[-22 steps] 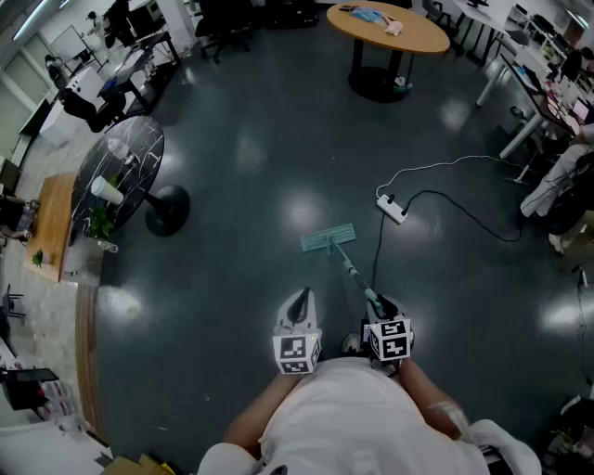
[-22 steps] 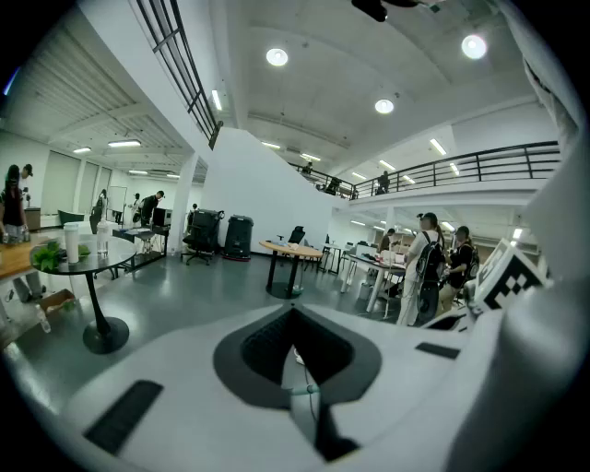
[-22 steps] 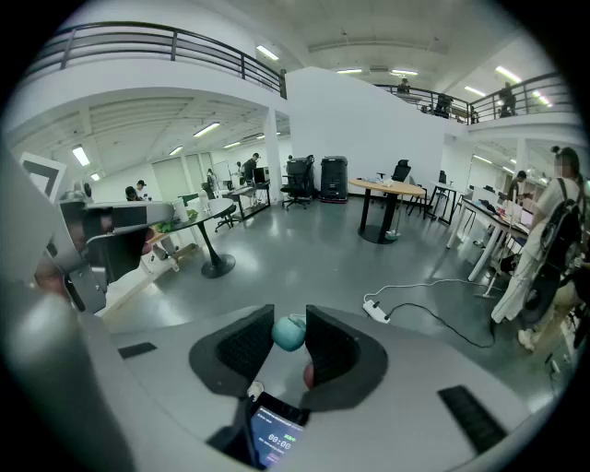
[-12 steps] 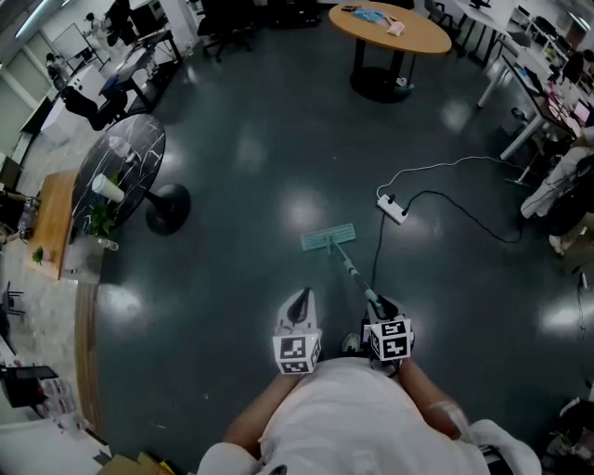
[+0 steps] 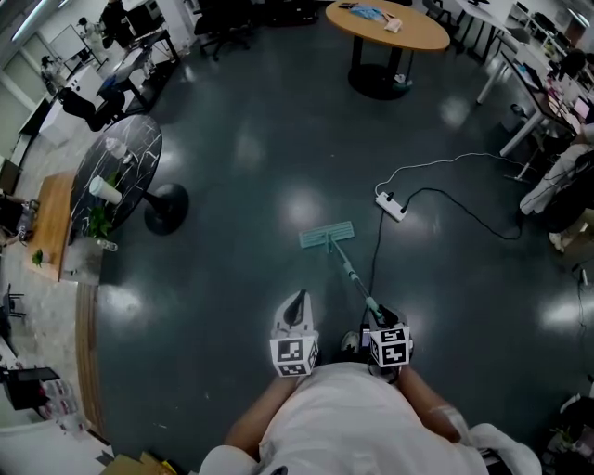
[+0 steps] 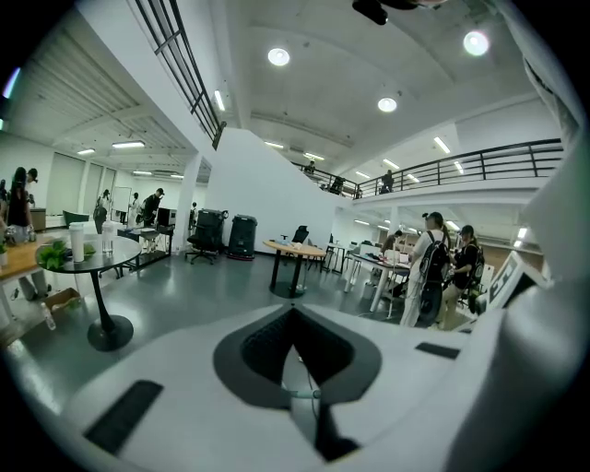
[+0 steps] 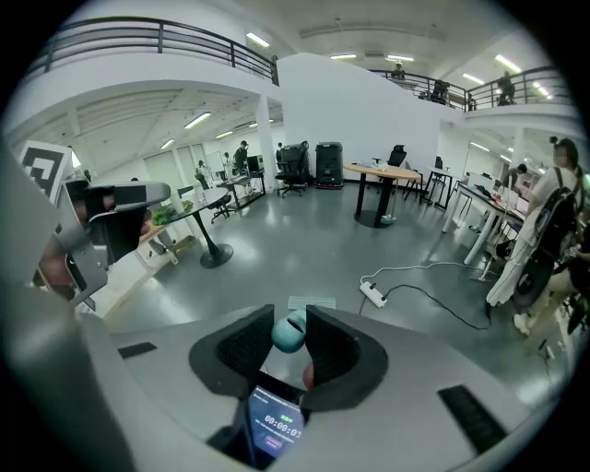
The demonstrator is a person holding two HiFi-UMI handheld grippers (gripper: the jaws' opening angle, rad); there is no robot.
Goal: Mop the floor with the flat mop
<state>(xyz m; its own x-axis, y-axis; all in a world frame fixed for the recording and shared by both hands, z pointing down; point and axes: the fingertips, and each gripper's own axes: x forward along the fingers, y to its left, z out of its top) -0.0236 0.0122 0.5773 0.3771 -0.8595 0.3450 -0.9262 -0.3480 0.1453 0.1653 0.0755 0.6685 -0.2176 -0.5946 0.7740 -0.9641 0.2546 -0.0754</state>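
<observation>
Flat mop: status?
Right tongs shut on flat mop handle. Left tongs shut, empty. Power strip close beside mop head.

The mop handle (image 5: 348, 270) disappears behind the right gripper (image 5: 379, 315); items (image 5: 368, 14) on the far round table (image 5: 422, 39) are too small to identify

Everything is lit brightly by ceiling lights (image 6: 278, 57); pale glare is thrown on the glossy floor (image 5: 302, 204); gripper-view edges are bent and darkened.
</observation>
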